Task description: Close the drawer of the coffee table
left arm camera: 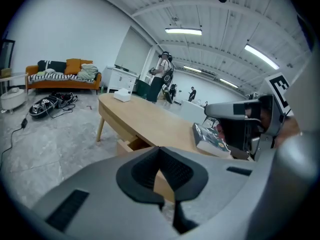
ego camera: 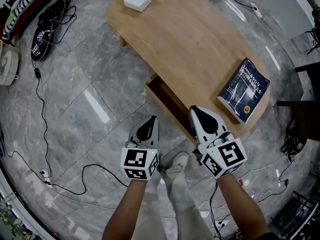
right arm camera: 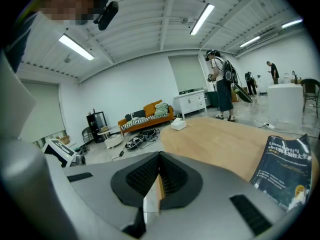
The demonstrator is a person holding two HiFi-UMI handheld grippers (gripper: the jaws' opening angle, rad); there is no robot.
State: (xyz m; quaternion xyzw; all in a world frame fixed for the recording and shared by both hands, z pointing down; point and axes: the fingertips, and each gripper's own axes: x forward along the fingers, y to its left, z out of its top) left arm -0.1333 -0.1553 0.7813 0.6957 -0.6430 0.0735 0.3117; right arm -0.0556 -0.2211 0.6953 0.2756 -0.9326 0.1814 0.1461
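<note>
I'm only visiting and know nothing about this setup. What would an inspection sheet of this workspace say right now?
Surface: wooden coffee table, oval top, standing on a grey stone floor.
Job's things: drawer on the table's near side is open; the inside is dark and its contents cannot be told.
Clutter: blue book lies flat near the table's right end; white box sits at the far end; dark shoes lie on the floor at left.
Grippers: left gripper has its jaws together and is empty, in front of the drawer; right gripper has its jaws together and is empty, over the drawer's front edge, contact unclear.
Cables: black cable trails across the floor at left.
Surroundings: orange sofa; people stand beyond the table.
</note>
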